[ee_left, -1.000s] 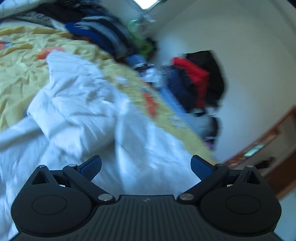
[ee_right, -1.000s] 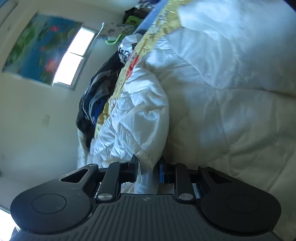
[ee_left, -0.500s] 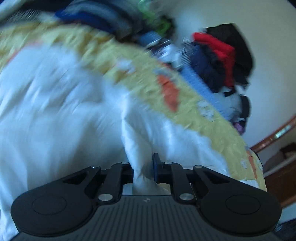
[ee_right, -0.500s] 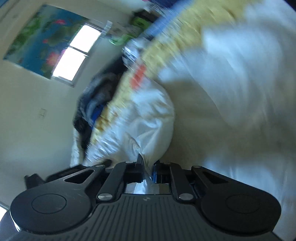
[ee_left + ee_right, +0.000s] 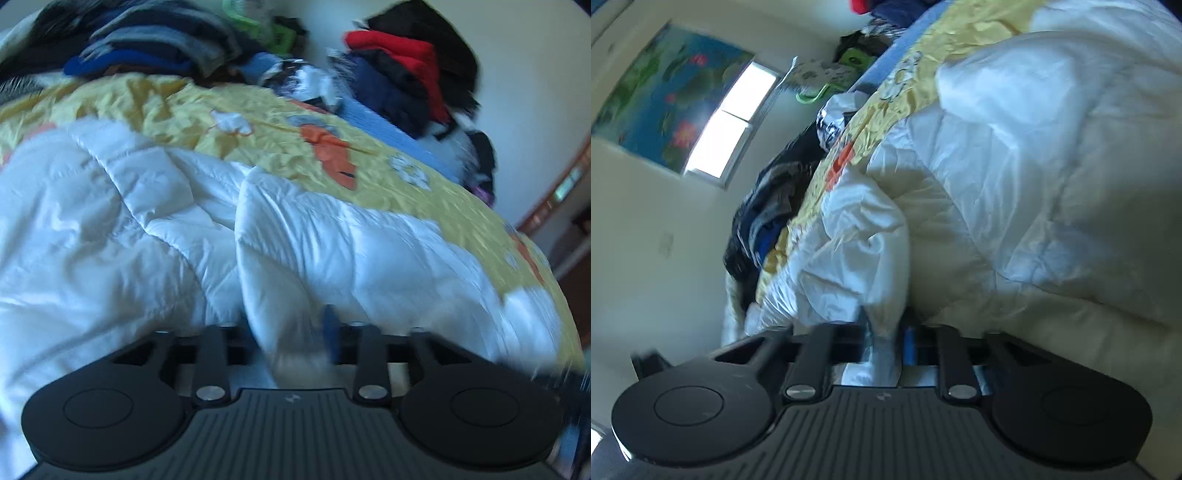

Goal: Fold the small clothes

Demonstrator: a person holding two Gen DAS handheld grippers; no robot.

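A white quilted puffer jacket (image 5: 147, 221) lies crumpled on a yellow bedspread (image 5: 258, 122) with orange figures. My left gripper (image 5: 288, 339) sits low on the jacket; its jaws are opening, with a thick fold of the white fabric still between them and the blue pad (image 5: 330, 338) showing beside it. In the right wrist view the same jacket (image 5: 1015, 166) fills the right side. My right gripper (image 5: 886, 339) is at a bunched fold (image 5: 857, 251). Its jaws are opening too, with a strip of the fold hanging loosely between them.
Stacks of dark and blue clothes (image 5: 155, 48) and a red and black pile (image 5: 406, 55) line the bed's far edge, with a green hanger (image 5: 258, 22). Wooden furniture (image 5: 554, 192) stands at the right. A window (image 5: 731, 122) and a painting (image 5: 665, 96) are on the wall.
The left gripper came down wide open, closed on a jacket fold, and now its jaws have parted again. The right gripper's jaws, shut on the fold before, have also parted.
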